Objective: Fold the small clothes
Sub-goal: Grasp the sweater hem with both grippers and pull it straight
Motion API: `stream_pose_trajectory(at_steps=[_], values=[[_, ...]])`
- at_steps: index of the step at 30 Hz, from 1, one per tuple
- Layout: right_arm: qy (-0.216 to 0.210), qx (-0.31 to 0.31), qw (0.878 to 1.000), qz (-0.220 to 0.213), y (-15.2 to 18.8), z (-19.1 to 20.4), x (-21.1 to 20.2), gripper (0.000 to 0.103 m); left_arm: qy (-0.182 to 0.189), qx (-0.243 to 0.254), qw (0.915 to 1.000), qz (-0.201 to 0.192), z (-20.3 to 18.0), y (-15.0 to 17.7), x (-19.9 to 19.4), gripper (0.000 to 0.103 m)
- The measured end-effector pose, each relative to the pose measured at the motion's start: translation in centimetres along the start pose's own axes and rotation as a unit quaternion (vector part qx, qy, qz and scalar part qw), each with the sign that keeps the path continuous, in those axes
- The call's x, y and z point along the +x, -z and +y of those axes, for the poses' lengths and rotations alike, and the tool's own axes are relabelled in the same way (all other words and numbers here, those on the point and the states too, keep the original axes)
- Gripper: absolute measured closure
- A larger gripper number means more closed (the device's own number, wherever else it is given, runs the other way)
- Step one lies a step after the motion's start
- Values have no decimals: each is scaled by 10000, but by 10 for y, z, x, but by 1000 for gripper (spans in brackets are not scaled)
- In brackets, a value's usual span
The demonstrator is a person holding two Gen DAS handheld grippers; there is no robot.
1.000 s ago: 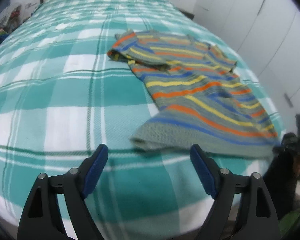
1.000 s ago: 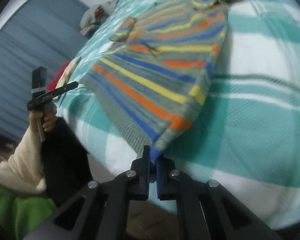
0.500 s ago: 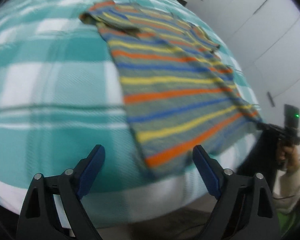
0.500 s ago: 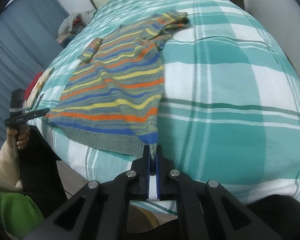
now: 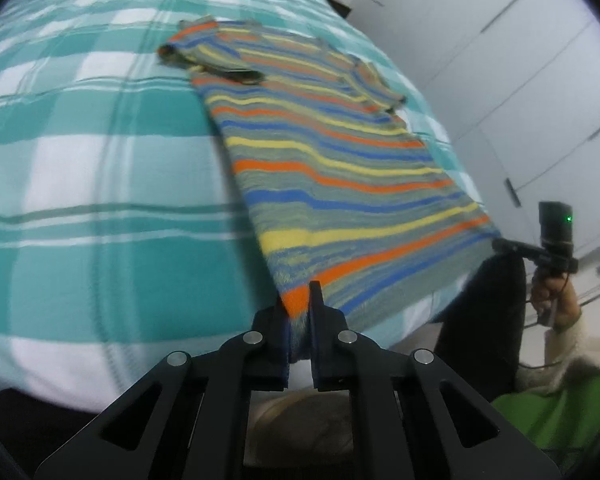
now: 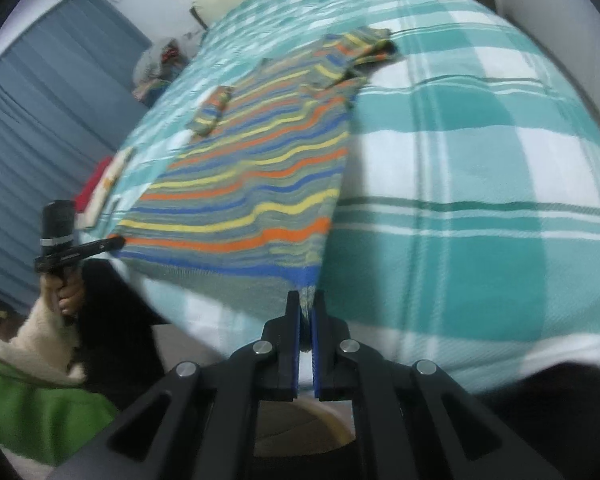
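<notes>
A small striped sweater (image 5: pixel 340 168) in grey, orange, yellow and blue lies spread flat on the teal checked bedspread (image 5: pixel 100 160), hem toward the bed's near edge. My left gripper (image 5: pixel 298 300) has its jaws closing, and the pads pinch the hem's left corner. In the right wrist view the sweater (image 6: pixel 260 184) runs away from my right gripper (image 6: pixel 307 300), which is shut on the hem's other corner. Each view shows the opposite gripper at the far hem corner: the right gripper (image 5: pixel 500 245) and the left gripper (image 6: pixel 116 243). One sleeve lies folded over at the top.
White wardrobe doors (image 5: pixel 500 60) stand along the bed's right side and a blue curtain (image 6: pixel 40 120) along the left. Red and white items (image 6: pixel 100 184) and a heap of clothes (image 6: pixel 156 68) lie by the left edge. A cream sleeve and green clothing (image 6: pixel 40 408) are close below.
The left gripper's jaws, wide apart before, have closed on the sweater's hem corner. The right gripper kept its hold, and the sweater now lies pulled out flatter toward the bed's edge.
</notes>
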State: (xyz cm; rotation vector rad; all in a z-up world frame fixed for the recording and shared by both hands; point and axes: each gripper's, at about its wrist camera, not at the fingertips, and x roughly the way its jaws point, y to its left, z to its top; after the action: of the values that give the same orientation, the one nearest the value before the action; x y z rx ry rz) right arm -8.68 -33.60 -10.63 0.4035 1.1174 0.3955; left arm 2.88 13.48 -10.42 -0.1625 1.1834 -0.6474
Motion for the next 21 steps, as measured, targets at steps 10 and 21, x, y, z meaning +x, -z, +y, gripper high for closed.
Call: stream_pose_trajectory(at_steps=[10,21], values=[[923,238,9904,1001,23,-5,67,99,-1197,424,9903,565,-21,20,47,97],[1102,214,9905,795,21,1,71,99,-1074,276,9934,282,-16,28,35,82]])
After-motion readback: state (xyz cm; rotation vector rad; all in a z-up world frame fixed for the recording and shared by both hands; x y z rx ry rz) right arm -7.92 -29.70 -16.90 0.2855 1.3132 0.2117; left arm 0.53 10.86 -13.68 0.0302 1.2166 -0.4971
